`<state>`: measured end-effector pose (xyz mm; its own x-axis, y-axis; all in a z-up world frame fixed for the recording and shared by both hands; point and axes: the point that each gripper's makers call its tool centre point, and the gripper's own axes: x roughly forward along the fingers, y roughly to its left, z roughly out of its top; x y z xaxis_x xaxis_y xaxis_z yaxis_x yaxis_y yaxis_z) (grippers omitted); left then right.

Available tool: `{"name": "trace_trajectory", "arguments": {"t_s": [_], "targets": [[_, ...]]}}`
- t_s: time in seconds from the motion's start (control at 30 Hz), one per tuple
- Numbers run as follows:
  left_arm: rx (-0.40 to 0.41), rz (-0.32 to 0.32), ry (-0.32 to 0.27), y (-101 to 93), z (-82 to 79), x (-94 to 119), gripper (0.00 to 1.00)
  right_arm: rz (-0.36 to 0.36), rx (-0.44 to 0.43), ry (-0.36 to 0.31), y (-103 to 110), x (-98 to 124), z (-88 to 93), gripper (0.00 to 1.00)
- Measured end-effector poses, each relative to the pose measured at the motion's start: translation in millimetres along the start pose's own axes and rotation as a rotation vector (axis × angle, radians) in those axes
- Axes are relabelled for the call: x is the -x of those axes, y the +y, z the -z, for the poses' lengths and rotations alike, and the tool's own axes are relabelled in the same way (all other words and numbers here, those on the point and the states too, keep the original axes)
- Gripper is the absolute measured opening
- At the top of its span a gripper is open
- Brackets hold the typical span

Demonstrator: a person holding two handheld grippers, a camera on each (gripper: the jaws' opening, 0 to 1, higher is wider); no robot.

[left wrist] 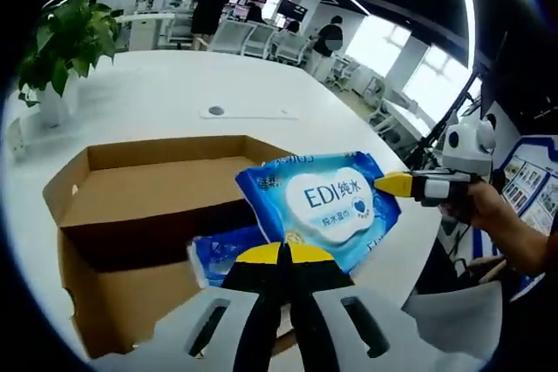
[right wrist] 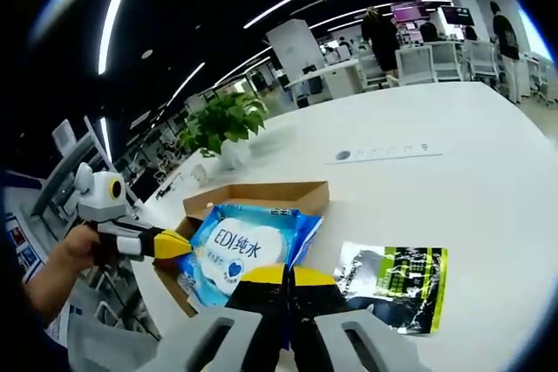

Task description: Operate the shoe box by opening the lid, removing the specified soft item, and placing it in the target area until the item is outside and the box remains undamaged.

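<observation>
While it hangs above the open brown cardboard box [left wrist: 131,189], the soft blue wet-wipes pack [left wrist: 327,202] is pinched between both closed grippers: left gripper [left wrist: 283,254], right gripper [right wrist: 288,274].

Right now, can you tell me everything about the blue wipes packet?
The blue wipes packet is a soft, shiny plastic pouch with a white cloud label reading EDI and a small blue heart. It is lifted above the open cardboard box, tilted. The left gripper pinches its lower edge, and the right gripper pinches its other side.
</observation>
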<state>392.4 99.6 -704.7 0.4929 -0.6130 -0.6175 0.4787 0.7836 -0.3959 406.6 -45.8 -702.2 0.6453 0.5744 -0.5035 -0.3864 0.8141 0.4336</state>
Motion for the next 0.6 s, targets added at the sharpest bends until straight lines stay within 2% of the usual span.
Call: {"name": "trace_trajectory", "arguments": {"t_s": [0.6], "targets": [[-0.033, 0.047, 0.014, -43.7, -13.7, -30.5, 0.00, 0.049, -0.016, -0.012, -36.9, 32.4, -4.6, 0.00]]}}
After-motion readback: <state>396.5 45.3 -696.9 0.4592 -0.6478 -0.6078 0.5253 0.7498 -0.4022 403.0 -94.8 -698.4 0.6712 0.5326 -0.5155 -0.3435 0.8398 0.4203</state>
